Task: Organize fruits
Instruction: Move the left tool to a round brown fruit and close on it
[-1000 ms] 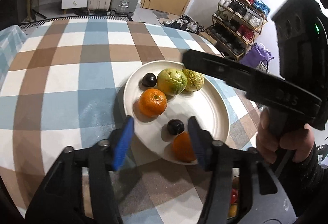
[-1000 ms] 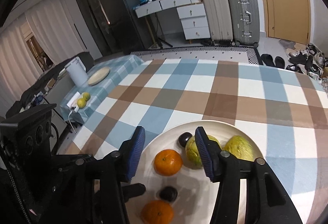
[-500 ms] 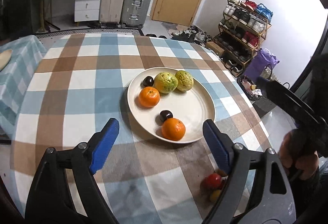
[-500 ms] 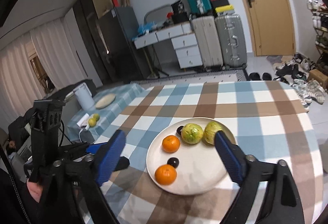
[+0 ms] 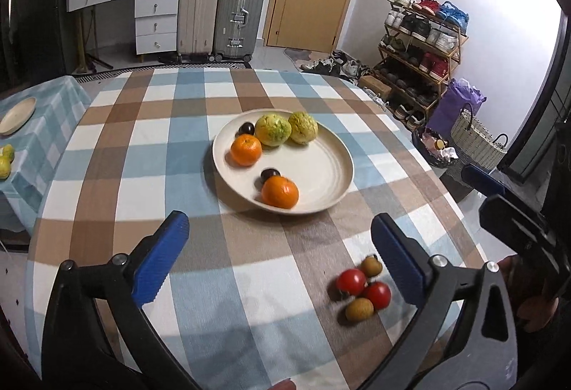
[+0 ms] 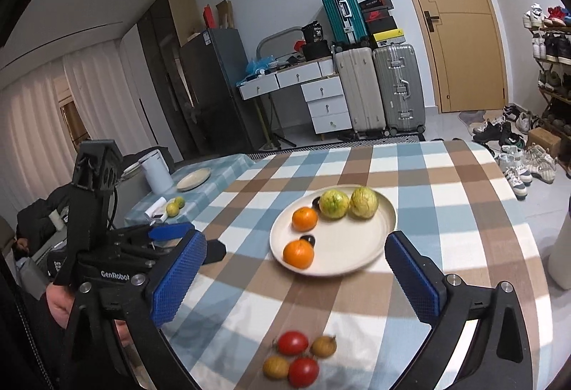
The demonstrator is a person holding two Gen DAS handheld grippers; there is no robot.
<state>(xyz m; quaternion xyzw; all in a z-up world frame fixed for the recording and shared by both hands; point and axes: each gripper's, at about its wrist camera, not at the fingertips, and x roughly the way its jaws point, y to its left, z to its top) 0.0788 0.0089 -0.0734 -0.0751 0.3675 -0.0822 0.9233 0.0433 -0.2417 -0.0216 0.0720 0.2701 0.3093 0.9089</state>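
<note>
A cream plate (image 5: 321,172) (image 6: 360,247) on the checked tablecloth holds two oranges (image 5: 280,191) (image 6: 299,252), two yellow-green fruits (image 5: 273,130) (image 6: 334,204) and two dark plums (image 5: 269,174). Two red tomatoes (image 5: 351,281) (image 6: 292,343) and two small brown fruits (image 5: 359,309) (image 6: 324,346) lie loose on the cloth near the front edge. My left gripper (image 5: 278,252) is open and empty, held above the cloth in front of the plate. My right gripper (image 6: 294,277) is open and empty, above the loose fruits.
A side table (image 5: 43,125) at the left carries a small plate (image 5: 16,110) and green-yellow fruits (image 5: 5,159). A white kettle (image 6: 155,170) stands there too. Suitcases, drawers, a door and a shoe rack stand beyond the table.
Both grippers have pulled back and up from the plate and opened wide. The loose tomatoes and brown fruits near the front edge have come into view.
</note>
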